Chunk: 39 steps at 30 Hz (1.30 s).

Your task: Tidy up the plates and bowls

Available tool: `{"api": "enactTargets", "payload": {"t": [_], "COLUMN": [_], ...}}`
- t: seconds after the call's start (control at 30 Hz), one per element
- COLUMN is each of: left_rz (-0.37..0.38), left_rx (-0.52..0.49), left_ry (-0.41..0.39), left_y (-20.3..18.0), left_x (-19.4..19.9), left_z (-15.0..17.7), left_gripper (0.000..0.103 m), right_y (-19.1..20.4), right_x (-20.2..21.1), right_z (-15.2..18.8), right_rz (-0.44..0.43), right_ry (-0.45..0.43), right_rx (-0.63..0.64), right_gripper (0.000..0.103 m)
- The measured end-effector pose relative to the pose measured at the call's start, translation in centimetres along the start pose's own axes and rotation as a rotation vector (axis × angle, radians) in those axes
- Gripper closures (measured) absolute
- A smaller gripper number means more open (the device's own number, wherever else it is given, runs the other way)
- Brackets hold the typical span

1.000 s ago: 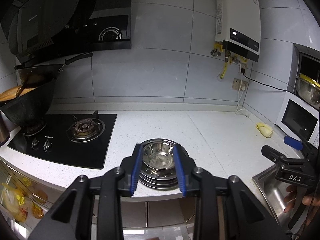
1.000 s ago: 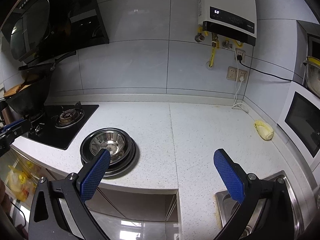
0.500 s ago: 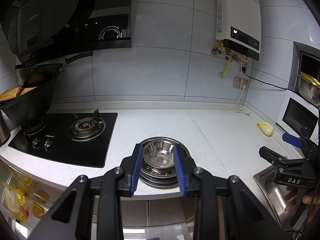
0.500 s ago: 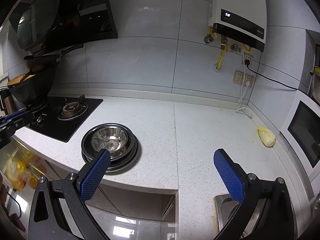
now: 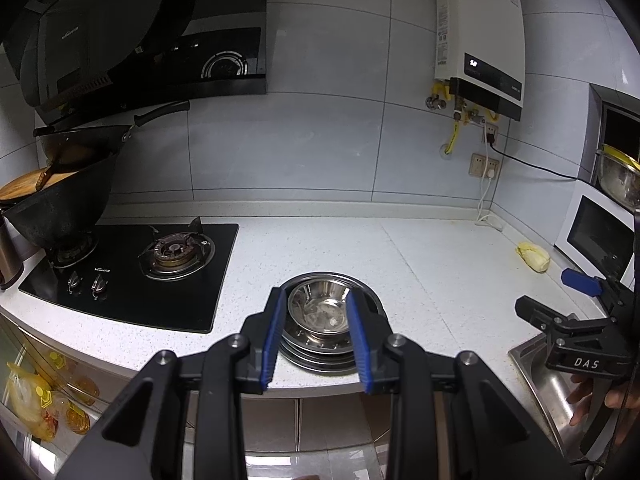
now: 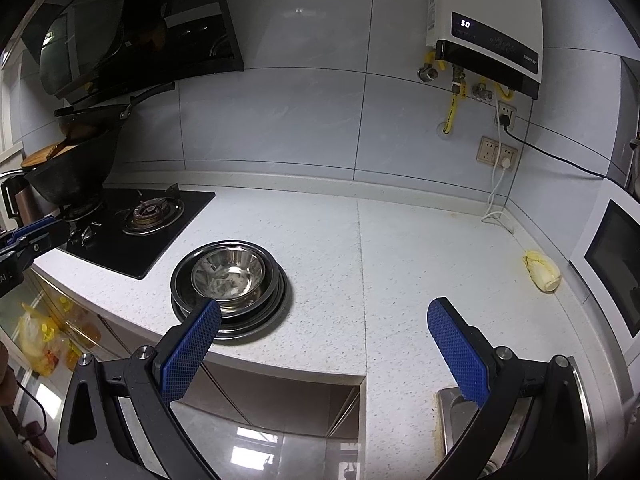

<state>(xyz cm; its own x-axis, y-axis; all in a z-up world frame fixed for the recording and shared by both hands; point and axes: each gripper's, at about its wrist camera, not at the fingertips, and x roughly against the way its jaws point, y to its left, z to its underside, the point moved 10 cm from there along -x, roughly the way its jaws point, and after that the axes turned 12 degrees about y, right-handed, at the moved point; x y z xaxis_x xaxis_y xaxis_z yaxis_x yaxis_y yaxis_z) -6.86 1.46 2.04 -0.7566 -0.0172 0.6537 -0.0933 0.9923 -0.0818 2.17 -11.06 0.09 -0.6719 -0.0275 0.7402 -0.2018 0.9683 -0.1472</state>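
Stacked plates and bowl (image 6: 228,280) near counter (image 6: 400,248) edge, both hand-held grippers released, left (image 5: 316,334), right (image 6: 324,344).

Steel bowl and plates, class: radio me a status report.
Left gripper open, empty. Right gripper wide open, empty. Steel bowl nested on plate stack near counter's front edge, untouched. Nothing blocking.

Both wrist views face the wall, sharing stacked bowls (image 5: 326,316) (image 6: 228,280)
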Motion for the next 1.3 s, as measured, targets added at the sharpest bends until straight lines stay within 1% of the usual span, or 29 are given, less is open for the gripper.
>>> {"api": "enactTargets", "payload": {"t": [0.2,0.4,0.83,1.3], "left_rz": [0.004,0.009,0.053,0.068], "left_rx": [0.008,-0.003,-0.026,-0.052], "left_ry": [0.02,0.024,0.05,0.043], "left_y": [0.3,0.0,-1.3,-1.9], "left_x": [-0.7,-1.4,-3.5,-3.7], "left_z": [0.0,-0.1,-0.1,-0.1], "left_gripper": [0.073,0.073,0.073,0.073], "right_y": [-0.2,-0.6,-3.4,-4.0], "right_x": [-0.3,-0.8,-0.7,-0.6], "right_z": [0.1,0.1,0.4,0.4], "right_rz": [-0.006,-0.018,0.004,0.016], "right_ry": [0.009,0.019,0.028,0.026], "right_rx": [-0.009,-0.025,-0.111,-0.126], "right_gripper": [0.002,0.002,0.002,0.002]}}
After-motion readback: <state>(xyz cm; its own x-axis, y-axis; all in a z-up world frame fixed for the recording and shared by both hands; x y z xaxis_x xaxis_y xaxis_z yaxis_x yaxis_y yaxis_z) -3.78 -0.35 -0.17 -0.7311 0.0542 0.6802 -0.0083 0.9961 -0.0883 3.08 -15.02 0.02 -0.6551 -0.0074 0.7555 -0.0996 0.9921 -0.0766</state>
